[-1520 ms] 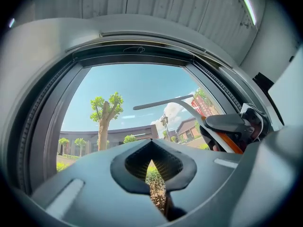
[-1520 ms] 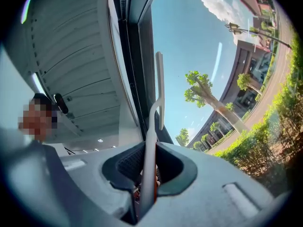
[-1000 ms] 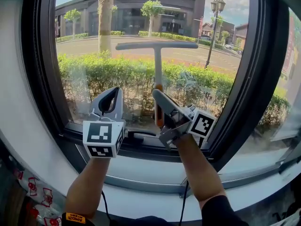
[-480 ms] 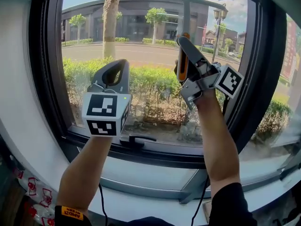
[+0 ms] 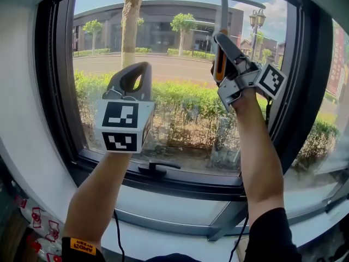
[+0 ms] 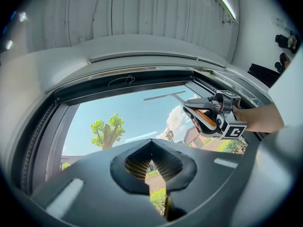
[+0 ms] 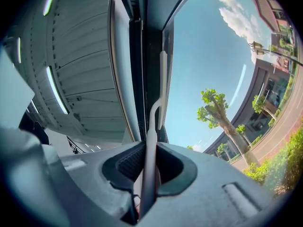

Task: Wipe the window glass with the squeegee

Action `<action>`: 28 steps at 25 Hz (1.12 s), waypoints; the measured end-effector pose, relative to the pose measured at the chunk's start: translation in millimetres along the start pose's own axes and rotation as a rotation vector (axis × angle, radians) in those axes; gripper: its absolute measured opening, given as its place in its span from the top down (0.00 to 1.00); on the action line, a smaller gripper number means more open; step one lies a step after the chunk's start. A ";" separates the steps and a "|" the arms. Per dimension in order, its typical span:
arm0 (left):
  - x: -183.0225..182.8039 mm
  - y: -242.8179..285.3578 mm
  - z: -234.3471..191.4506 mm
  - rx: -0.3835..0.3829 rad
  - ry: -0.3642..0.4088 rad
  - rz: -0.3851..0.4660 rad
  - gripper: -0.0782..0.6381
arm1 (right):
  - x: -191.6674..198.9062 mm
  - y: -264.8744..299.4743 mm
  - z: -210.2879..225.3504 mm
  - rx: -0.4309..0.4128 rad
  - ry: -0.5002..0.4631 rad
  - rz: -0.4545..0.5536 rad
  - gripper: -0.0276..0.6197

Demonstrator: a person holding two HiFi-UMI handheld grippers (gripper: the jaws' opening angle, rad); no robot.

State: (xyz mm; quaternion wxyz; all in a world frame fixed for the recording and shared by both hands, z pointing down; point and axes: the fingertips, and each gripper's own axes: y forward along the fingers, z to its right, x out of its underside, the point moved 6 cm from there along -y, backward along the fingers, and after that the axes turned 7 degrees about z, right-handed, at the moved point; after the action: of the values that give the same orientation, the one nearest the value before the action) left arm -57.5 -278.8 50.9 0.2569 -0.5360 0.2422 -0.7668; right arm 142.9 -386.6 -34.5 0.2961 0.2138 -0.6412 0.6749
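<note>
Your right gripper (image 5: 222, 41) pinches the squeegee (image 5: 223, 10) by its handle, shaft upright, blade level near the top edge of the window glass (image 5: 174, 86), right of its middle. Your left gripper (image 5: 131, 76), jaws pressed together on nothing, hangs before the glass's left half

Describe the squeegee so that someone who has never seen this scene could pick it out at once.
Start at the big dark-framed window glass. Near its top right, the right gripper has its jaws shut on an orange handle. The squeegee is that tool, the only one with a grey T-shaped bar on top.
</note>
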 end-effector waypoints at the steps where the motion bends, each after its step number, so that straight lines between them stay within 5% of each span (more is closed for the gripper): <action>1: 2.3 0.5 0.9 0.002 -0.002 -0.004 0.87 | 0.3 -1.0 1.4 -0.002 0.004 -0.003 0.88; 28: 82.6 -20.5 69.1 0.114 -0.110 -0.163 0.87 | 122.0 -162.3 -3.6 0.075 0.141 -0.105 0.88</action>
State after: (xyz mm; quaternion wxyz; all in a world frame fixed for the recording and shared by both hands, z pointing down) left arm -19.1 -324.1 143.0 0.2367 -0.5798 0.1390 -0.7671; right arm 163.1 -367.4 166.6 0.3674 0.2102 -0.5810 0.6952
